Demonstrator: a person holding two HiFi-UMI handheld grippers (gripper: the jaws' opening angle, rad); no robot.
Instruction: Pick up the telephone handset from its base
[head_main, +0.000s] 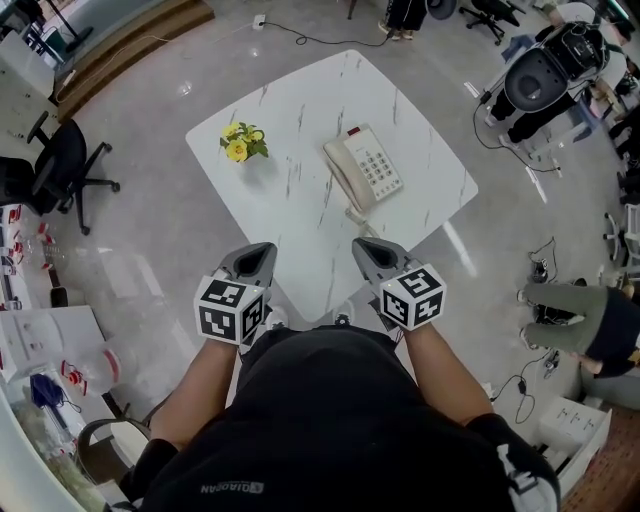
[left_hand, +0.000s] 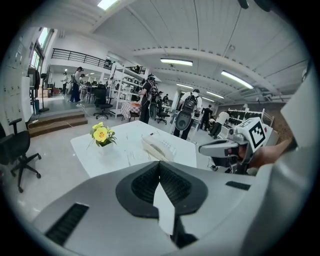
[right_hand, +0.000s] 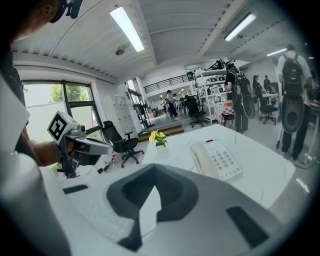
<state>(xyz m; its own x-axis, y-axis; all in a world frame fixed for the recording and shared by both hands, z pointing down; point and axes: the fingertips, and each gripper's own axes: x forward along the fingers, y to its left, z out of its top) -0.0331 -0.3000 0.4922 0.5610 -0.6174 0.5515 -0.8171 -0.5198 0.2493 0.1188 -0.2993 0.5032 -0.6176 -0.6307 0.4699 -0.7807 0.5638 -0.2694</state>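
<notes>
A cream telephone (head_main: 364, 169) lies on the white marble table (head_main: 300, 110), its handset (head_main: 343, 178) resting in the cradle along the base's left side. Both grippers hover over the table's near edge, short of the phone and apart from it. My left gripper (head_main: 262, 247) is shut and empty. My right gripper (head_main: 362, 243) is also shut and empty, nearly in line with the handset's near end. In the left gripper view the telephone (left_hand: 159, 146) lies ahead of the closed tips (left_hand: 160, 162). The right gripper view shows the handset (right_hand: 202, 156) ahead and to the right of the gripper (right_hand: 154, 166).
A small pot of yellow flowers (head_main: 242, 142) stands on the table's left side. A black office chair (head_main: 60, 165) is on the floor to the left. A person's arm (head_main: 585, 322) and a dark machine (head_main: 545, 75) are off to the right.
</notes>
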